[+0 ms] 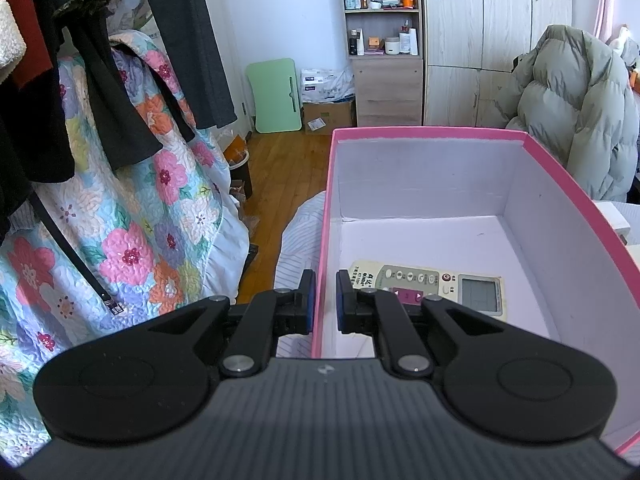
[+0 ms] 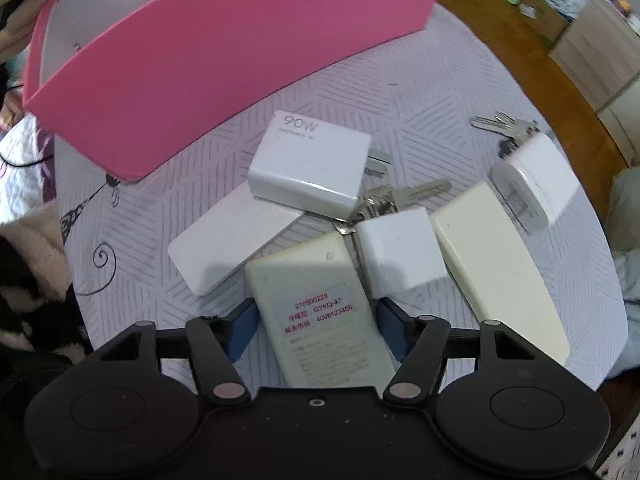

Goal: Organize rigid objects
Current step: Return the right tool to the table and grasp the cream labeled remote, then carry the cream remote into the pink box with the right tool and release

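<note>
My left gripper [image 1: 325,300] is shut on the left wall of the pink box [image 1: 432,135]. Inside the box a cream remote control [image 1: 444,285] lies face up on the white floor. In the right wrist view my right gripper [image 2: 318,330] points down and straddles a cream remote [image 2: 316,312] that lies face down, label up. Its blue pads [image 2: 242,330] stand close beside the remote's long edges with slim gaps, so the gripper is open. The pink box [image 2: 224,40] stands just behind the pile.
Around the straddled remote on the striped cloth lie a white 90W charger [image 2: 308,160], a flat white block [image 2: 232,240], a small white cube [image 2: 400,254], another cream remote [image 2: 500,268], a white adapter [image 2: 534,184] and two key bunches [image 2: 502,124] [image 2: 400,196]. The wooden floor is beyond the edge.
</note>
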